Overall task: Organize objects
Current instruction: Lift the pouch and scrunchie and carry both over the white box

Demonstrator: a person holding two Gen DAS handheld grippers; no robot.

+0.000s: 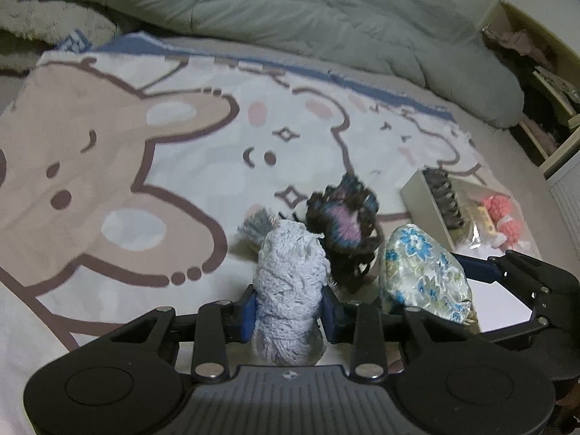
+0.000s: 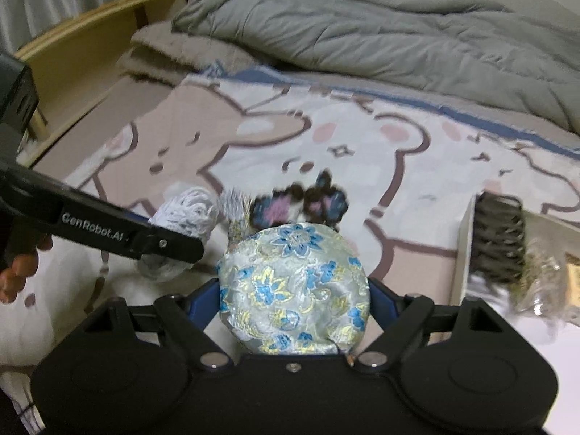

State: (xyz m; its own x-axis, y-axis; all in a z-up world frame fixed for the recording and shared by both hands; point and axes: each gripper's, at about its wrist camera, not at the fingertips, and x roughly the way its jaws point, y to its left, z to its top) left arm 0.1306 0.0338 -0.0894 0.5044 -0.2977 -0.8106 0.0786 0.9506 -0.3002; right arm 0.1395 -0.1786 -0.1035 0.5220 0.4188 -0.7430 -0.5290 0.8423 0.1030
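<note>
My left gripper (image 1: pixel 288 311) is shut on a pale grey-blue knitted bundle (image 1: pixel 290 290), held above the cartoon blanket (image 1: pixel 145 152). A dark crocheted butterfly (image 1: pixel 342 224) with pink and blue wings hangs from the bundle, blurred. My right gripper (image 2: pixel 295 301) is shut on a round floral brocade pouch (image 2: pixel 295 290), blue and yellow on silver. The pouch also shows in the left wrist view (image 1: pixel 424 275), just right of the bundle. The bundle (image 2: pixel 185 217) and butterfly (image 2: pixel 301 204) show in the right wrist view, beyond the pouch, with the left gripper's finger (image 2: pixel 108 230) across them.
A white open box (image 1: pixel 420 195) on the right holds a dark woven item (image 1: pixel 444 195) and bagged things, with a pink crocheted piece (image 1: pixel 502 217) beside it. A grey duvet (image 1: pixel 290 18) lies at the back. Shelves (image 1: pixel 543 83) stand far right; a wooden bed frame (image 2: pixel 83 47) at left.
</note>
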